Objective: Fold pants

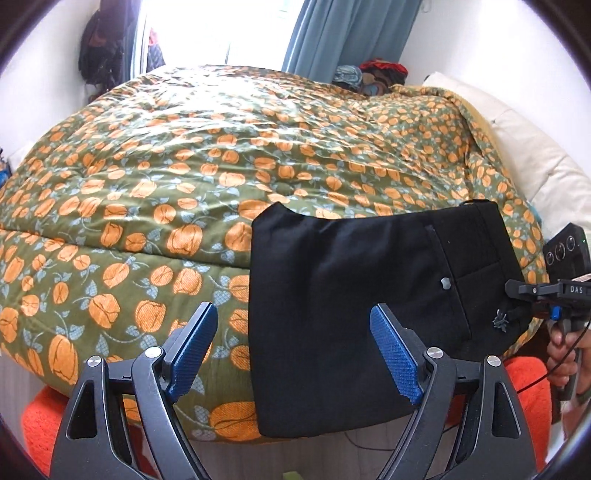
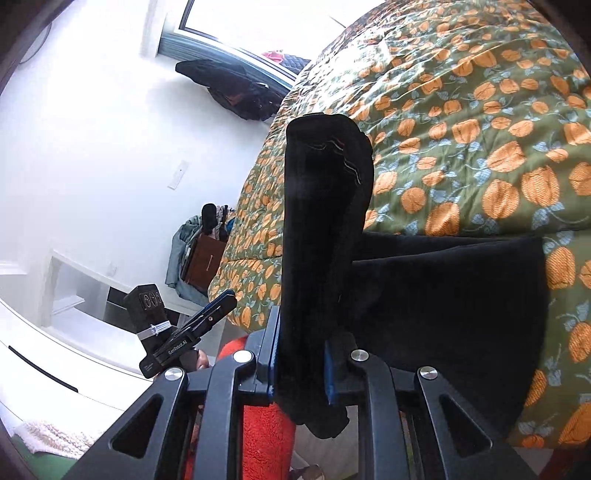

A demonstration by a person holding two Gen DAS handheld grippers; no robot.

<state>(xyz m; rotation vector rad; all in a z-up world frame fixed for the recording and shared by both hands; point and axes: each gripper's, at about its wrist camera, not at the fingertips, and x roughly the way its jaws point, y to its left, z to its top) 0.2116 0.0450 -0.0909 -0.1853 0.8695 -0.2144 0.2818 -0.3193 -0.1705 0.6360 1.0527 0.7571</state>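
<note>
Black pants (image 1: 351, 295) lie folded into a compact rectangle on the near edge of the bed, waistband and a grey button toward the right. My left gripper (image 1: 295, 354) is open, with blue pads, hovering just in front of the pants' lower left part and holding nothing. My right gripper (image 1: 517, 291) shows at the right edge in the left wrist view, clamped on the waistband end. In the right wrist view my right gripper (image 2: 301, 354) is shut on a thick bunch of the black pants (image 2: 325, 229), which stands up between the jaws.
The bed is covered by a green quilt with orange pumpkins (image 1: 221, 166). A cream pillow (image 1: 517, 140) lies at the right. An orange fuzzy blanket (image 1: 40, 413) hangs below the bed edge. Blue curtains (image 1: 332, 33) and a window are behind. The left gripper also shows in the right wrist view (image 2: 192, 328).
</note>
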